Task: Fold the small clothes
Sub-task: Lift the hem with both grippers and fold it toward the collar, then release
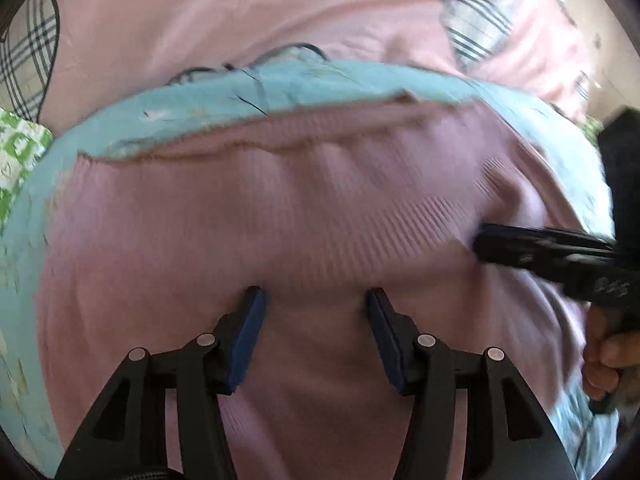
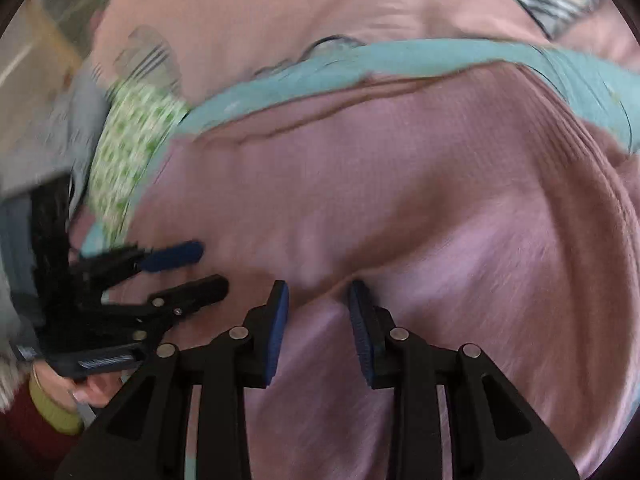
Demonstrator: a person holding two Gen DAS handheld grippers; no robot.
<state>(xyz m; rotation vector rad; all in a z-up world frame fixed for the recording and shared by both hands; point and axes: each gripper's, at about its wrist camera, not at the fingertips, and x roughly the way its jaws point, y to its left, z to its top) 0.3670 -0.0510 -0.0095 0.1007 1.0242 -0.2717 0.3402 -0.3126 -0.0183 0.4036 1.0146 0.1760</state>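
A mauve ribbed garment (image 1: 280, 220) lies spread over a light blue cloth (image 1: 168, 112) on a pink sheet. My left gripper (image 1: 316, 300) is open, its blue pads just above the garment's near part. My right gripper (image 2: 318, 292) is open over a raised fold of the same garment (image 2: 400, 200). The right gripper shows in the left wrist view (image 1: 484, 240) at the right, tips on the garment. The left gripper shows in the right wrist view (image 2: 200, 268) at the left, jaws apart. Both views are blurred.
The pink bed sheet (image 1: 200, 20) with plaid patches (image 1: 476, 28) lies behind. A green and white patterned cloth (image 2: 132, 148) lies left of the blue cloth (image 2: 400, 56). Hands hold the gripper handles at the frame edges.
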